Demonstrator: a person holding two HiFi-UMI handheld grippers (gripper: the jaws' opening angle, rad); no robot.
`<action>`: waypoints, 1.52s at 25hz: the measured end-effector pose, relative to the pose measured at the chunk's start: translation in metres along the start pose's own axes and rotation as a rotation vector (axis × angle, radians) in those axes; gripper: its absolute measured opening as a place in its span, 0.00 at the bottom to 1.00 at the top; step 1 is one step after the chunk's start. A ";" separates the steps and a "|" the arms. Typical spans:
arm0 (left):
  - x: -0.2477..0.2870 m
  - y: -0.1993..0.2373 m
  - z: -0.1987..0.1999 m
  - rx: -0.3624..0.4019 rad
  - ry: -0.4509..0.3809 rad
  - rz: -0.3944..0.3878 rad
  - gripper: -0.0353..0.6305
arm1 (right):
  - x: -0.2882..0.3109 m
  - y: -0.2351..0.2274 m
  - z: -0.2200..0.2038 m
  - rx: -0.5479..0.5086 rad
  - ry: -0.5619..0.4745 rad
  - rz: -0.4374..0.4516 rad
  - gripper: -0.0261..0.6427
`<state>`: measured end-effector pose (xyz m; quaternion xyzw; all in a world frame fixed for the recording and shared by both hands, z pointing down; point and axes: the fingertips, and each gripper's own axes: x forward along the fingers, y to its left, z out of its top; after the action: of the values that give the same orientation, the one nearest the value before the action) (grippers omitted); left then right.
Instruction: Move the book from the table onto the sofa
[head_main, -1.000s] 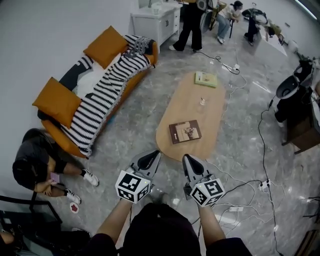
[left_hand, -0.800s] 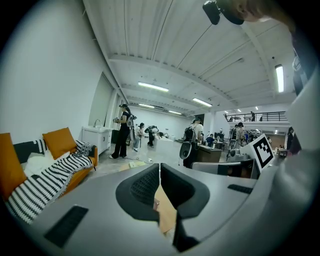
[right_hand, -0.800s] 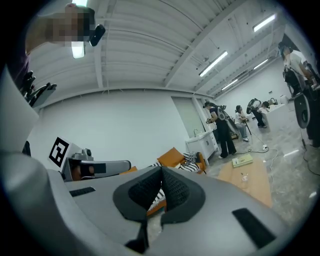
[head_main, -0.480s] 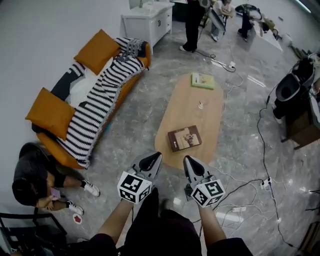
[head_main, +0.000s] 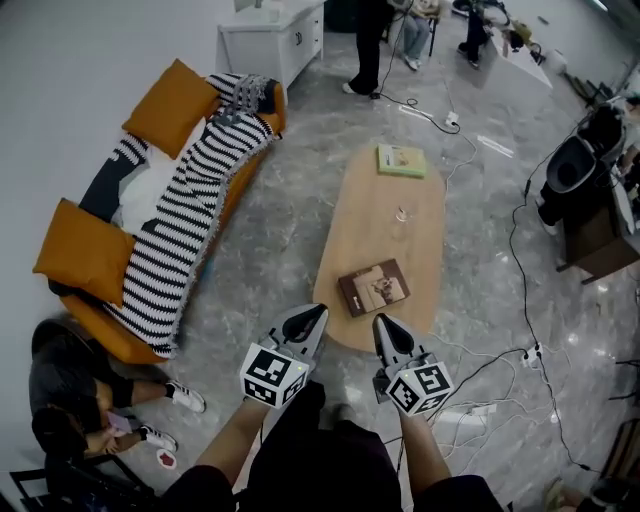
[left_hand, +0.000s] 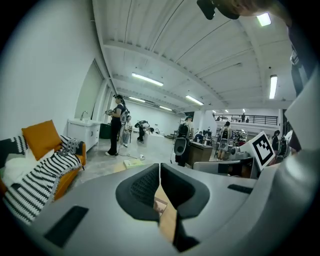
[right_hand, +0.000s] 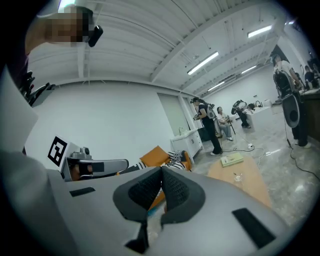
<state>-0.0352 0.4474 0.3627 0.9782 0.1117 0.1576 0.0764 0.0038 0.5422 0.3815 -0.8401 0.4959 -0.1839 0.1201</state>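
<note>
A brown book (head_main: 373, 287) lies flat near the near end of the oval wooden table (head_main: 372, 228). A green book (head_main: 400, 160) lies at the far end, and shows small (left_hand: 133, 163) and again (right_hand: 232, 160) in the gripper views. The orange sofa (head_main: 243, 173) with a striped blanket (head_main: 180, 228) stands at the left. My left gripper (head_main: 315, 313) and right gripper (head_main: 384, 322) are both shut and empty, side by side just short of the table's near end. In the gripper views the left gripper (left_hand: 159, 166) and right gripper (right_hand: 162, 170) have their jaws pressed together.
A person (head_main: 75, 395) crouches on the floor beside the sofa's near end. Cables (head_main: 500, 378) trail over the floor right of the table. A small glass (head_main: 402, 214) stands mid-table. A white cabinet (head_main: 269, 39) and standing people (head_main: 369, 45) are at the back.
Both grippers have advanced toward the table's near end, staying shut. The table and sofa sit nearer and lower in the head view.
</note>
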 end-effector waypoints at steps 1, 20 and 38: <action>0.002 0.006 0.001 -0.002 0.001 -0.009 0.09 | 0.005 -0.001 0.000 -0.001 0.001 -0.013 0.07; 0.104 -0.011 0.014 0.002 0.060 -0.177 0.09 | -0.005 -0.090 0.027 0.027 -0.041 -0.214 0.07; 0.219 -0.019 -0.012 0.028 0.168 -0.189 0.09 | 0.007 -0.214 0.017 0.120 0.018 -0.248 0.07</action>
<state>0.1600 0.5200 0.4342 0.9475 0.2117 0.2298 0.0679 0.1828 0.6389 0.4491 -0.8847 0.3774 -0.2341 0.1418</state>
